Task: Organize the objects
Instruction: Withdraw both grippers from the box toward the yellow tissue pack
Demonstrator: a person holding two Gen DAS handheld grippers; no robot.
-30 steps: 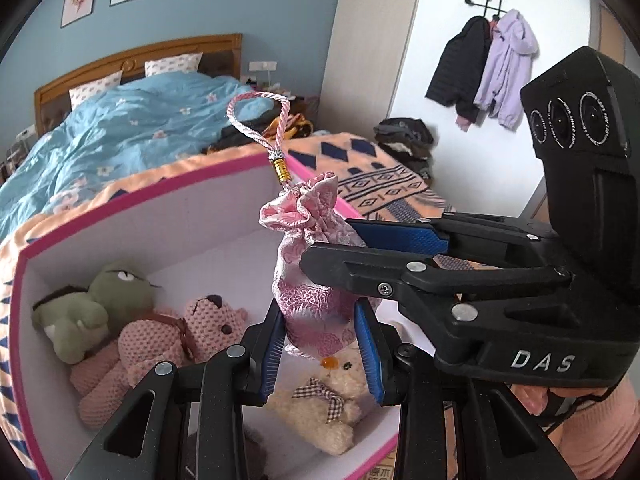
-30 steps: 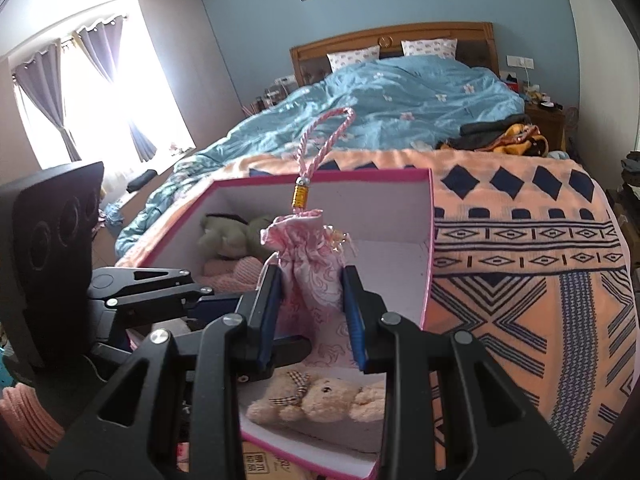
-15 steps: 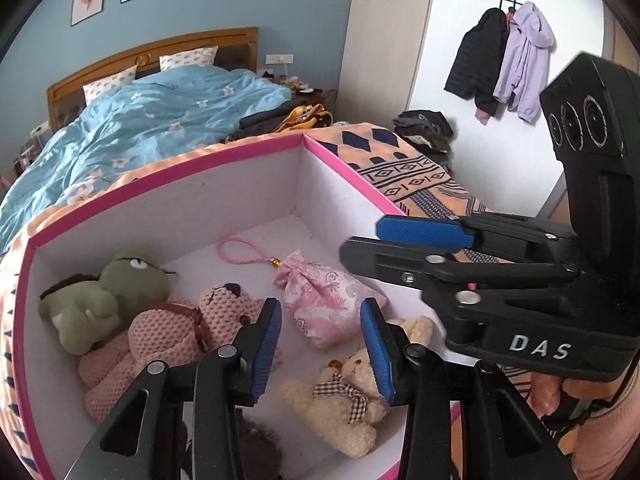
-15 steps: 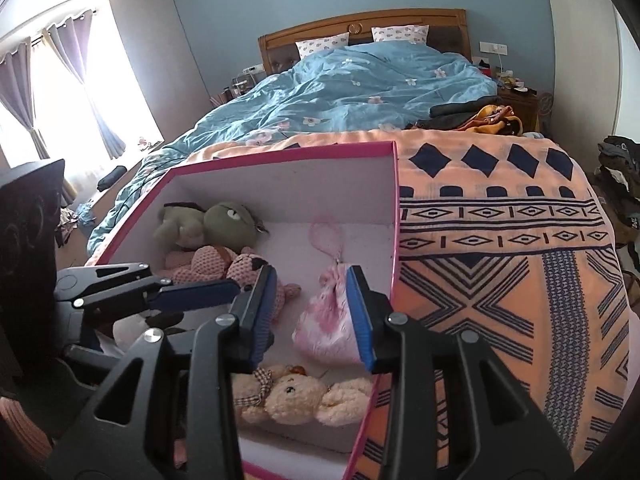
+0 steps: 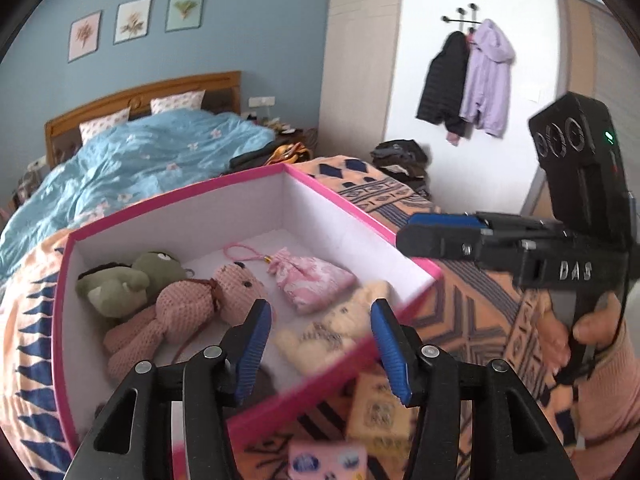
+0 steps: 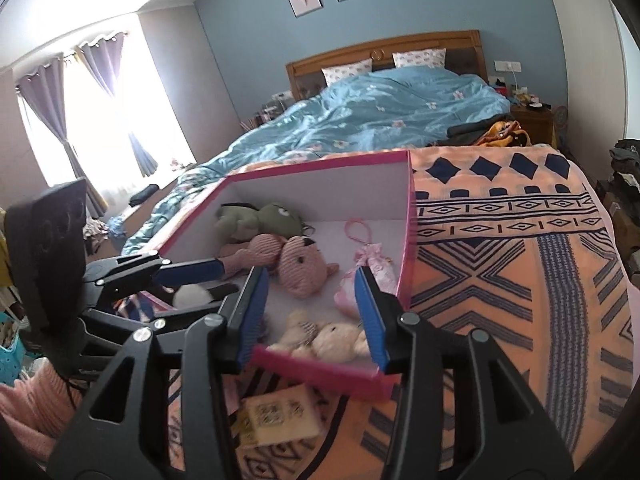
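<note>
Bedroom walls in blue frame a patterned orange blanket on which a pink-rimmed box is set. Both grippers are held level above its near edge, the left gripper and right gripper with fingers spread apart, nothing clamped. At frame centre, a pink drawstring pouch is laid flat inside the box, its long axis running diagonally, its cord loop pointed toward the upper left.

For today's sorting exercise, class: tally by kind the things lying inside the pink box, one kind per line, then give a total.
Plush toys: 3 (green plush, pink knitted bear, cream bear)
Drawstring pouches: 1 (pink pouch)
Total: 4, counting only what shows clearly in the pink box
</note>
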